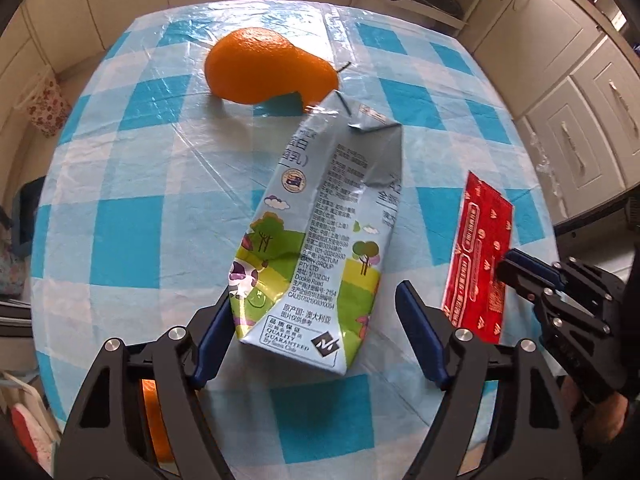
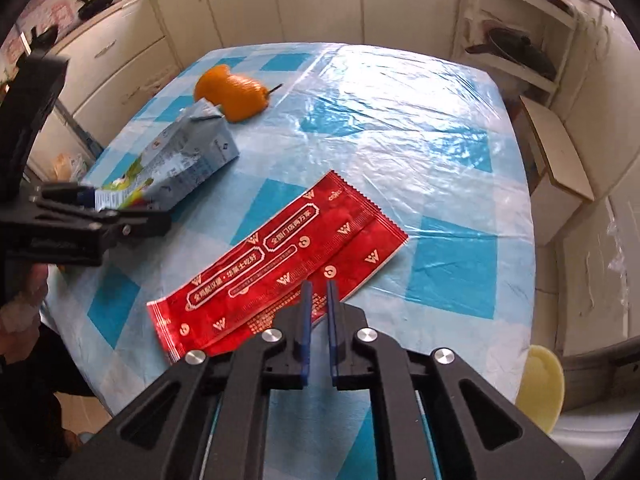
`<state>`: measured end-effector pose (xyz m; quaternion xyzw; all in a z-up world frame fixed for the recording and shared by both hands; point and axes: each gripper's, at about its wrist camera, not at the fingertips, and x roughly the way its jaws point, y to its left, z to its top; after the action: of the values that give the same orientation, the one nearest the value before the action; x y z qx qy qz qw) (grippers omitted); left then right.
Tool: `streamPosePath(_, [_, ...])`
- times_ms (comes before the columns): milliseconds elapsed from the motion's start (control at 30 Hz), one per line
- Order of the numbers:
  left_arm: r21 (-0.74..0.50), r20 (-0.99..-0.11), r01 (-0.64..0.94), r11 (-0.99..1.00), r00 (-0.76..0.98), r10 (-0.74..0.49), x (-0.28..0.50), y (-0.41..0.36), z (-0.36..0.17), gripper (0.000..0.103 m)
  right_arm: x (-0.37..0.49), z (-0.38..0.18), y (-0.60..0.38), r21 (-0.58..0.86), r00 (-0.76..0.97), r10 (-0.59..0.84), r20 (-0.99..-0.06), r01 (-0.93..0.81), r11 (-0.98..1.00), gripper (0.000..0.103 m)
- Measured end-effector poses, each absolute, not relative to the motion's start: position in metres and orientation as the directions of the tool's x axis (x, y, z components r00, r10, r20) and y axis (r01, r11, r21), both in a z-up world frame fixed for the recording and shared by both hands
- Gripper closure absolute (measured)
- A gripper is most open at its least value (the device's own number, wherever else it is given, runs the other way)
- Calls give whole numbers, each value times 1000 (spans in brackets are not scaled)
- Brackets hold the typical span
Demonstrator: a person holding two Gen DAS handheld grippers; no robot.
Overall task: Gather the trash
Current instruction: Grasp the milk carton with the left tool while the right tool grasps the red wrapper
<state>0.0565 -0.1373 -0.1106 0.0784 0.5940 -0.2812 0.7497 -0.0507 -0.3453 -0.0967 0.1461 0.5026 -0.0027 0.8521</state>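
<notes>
A crushed milk carton (image 1: 320,220) lies on the blue-checked table (image 1: 132,240), its printed bottom end between the fingers of my left gripper (image 1: 316,292). That gripper is open; its left pad sits close to the carton's edge and its right pad stands apart. A flat red wrapper (image 2: 280,256) lies to the carton's right. My right gripper (image 2: 319,283) hovers at the wrapper's near edge, jaws narrow with a small gap and nothing pinched between them. A piece of orange peel (image 1: 260,68) rests farther back. The carton (image 2: 188,156) and left gripper (image 2: 120,206) also appear in the right wrist view.
Cream cabinets (image 1: 580,128) surround the table. A shelf with a dark pan (image 2: 516,48) stands at the back right. A pale yellow round object (image 2: 540,380) sits below the table's right edge. A person's hand (image 2: 24,308) holds the left gripper.
</notes>
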Motion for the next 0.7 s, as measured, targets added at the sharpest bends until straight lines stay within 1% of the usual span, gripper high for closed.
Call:
streamPosePath(33, [-239,-931,513,824,120,-345,55,-136,-110,29,-50,-97,-351,304,506,180,-844,174,937,58])
streamPosePath(100, [-263,-926,503,823,108,-362,55,-133,-110,29,-48,-97,-353,333,519,183,-835,213,919,39])
streamPosePath(133, [-272,-924,493,826,106,-367,57,-130,-110,29,-46,-97,-351,326,521,169,-837,225,918,35])
streamPosePath(167, [-281,-922,483,829,104,-373,58,-128,-110,29,-43,-97,-348,312,521,150,-840,238,920,33])
streamPosePath(233, [-287,-921,466,837,106,-375,61,-123,-110,29,-39,-96,-339,248,513,83,-855,263,932,25])
streamPosePath(333, [-286,-919,456,843,119,-375,64,-118,-107,29,-35,-94,-331,135,506,-39,-862,301,944,21])
streamPosePath(400, [-273,-918,463,843,137,-373,65,-119,-104,29,-34,-94,-331,104,506,-80,-859,326,940,17])
streamPosePath(500, [-224,-919,488,843,181,-349,66,-127,-100,29,-33,-101,-332,34,461,-140,-876,350,936,12])
streamPosePath(567, [-195,-920,498,845,205,-334,67,-135,-100,29,-31,-109,-331,17,453,-150,-879,344,939,9])
streamPosePath(633, [-172,-924,506,845,215,-317,69,-142,-102,29,-30,-109,-327,28,471,-127,-873,307,951,9])
streamPosePath(667, [-163,-926,507,846,216,-308,70,-146,-104,29,-31,-108,-326,32,478,-111,-872,281,959,9])
streamPosePath(700, [-153,-929,509,847,218,-299,71,-149,-106,29,-33,-106,-324,32,488,-102,-867,258,966,14])
